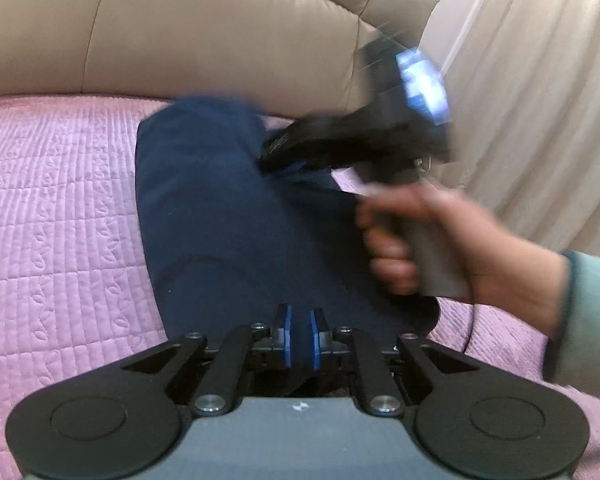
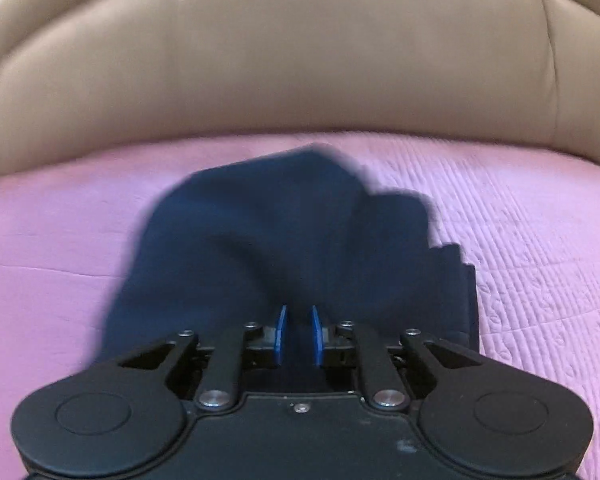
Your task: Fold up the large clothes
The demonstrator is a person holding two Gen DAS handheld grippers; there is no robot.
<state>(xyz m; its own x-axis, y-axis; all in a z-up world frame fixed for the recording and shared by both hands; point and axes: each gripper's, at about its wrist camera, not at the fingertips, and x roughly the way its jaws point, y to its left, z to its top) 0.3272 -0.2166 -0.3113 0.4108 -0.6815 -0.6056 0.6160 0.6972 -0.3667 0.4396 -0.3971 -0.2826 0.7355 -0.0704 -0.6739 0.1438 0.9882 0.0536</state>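
Navy garment (image 1: 220,208) pinched in left hand-held gripper (image 1: 300,332); right hand-held gripper (image 2: 299,332) grip unclear

Home bedroom. Bed with pink quilted bedspread (image 1: 60,208), padded beige leather headboard (image 1: 220,28) behind it, cream curtain (image 1: 540,100) hanging at side. Dark garment (image 2: 284,232) lying on bedspread. Soft domestic furnishings throughout.
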